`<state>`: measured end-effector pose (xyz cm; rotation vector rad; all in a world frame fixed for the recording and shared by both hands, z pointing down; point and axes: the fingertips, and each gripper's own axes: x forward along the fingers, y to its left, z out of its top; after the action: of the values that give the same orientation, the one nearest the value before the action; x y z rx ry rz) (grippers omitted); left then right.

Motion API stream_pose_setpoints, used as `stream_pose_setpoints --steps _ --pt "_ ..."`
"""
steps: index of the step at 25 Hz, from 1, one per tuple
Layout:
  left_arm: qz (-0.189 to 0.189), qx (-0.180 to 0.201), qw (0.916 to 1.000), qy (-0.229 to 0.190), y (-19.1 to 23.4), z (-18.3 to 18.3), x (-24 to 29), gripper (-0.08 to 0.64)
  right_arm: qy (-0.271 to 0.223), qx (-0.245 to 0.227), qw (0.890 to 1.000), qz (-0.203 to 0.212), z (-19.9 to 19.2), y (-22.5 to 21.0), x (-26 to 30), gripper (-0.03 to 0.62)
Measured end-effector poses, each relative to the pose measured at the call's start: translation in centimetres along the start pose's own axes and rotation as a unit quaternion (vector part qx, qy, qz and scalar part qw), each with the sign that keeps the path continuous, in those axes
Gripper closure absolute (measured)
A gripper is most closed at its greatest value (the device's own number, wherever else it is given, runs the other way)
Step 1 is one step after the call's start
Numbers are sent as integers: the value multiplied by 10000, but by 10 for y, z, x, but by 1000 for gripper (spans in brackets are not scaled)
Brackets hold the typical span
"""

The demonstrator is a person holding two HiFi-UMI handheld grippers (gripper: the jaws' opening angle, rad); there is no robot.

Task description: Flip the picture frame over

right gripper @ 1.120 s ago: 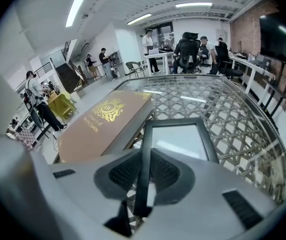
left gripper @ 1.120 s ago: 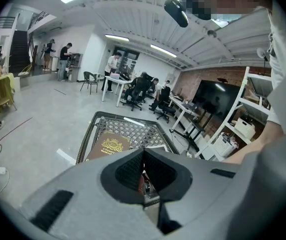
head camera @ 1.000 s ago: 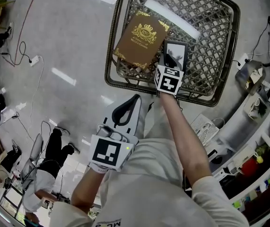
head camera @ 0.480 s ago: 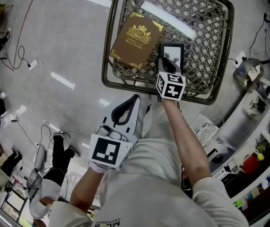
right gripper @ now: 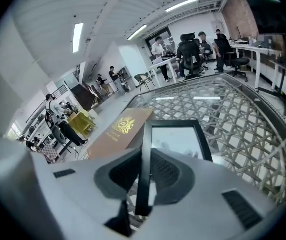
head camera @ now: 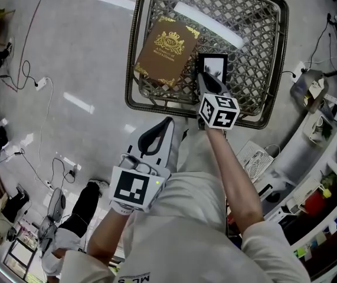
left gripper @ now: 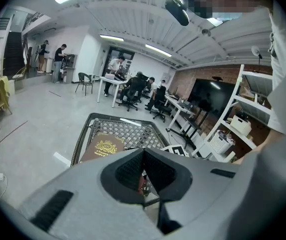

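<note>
On lattice table [head camera: 257, 46]: brown book [head camera: 165, 50] over its left half; picture frame [head camera: 213, 66] just right of book, glass up. Right gripper [right gripper: 144, 169] pinches frame's left edge. Left gripper [left gripper: 144, 169] off table's near side, jaws pressed together, empty.

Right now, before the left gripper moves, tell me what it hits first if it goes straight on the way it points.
Most likely the near rim of the lattice table, close to the brown book. The left gripper, fingers together and empty, points at that edge. Nothing shows between, though depth is unclear.
</note>
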<state>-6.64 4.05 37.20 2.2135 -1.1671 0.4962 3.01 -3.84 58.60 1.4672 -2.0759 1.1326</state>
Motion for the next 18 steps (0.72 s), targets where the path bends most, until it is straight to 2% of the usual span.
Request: stream_pose_setpoints --steps 6,10,18 --pt "-41 35 10000 -42 -2 2 2 535 -185 497 9978 388 10 4 -10 518" --pt "-28 26 10000 16 -2 1 4 535 -302 976 9919 757 18 7 -12 518" --pt "-26 -9 10000 42 0 1 7 535 -451 1519 9788 1300 31 12 -14 518"
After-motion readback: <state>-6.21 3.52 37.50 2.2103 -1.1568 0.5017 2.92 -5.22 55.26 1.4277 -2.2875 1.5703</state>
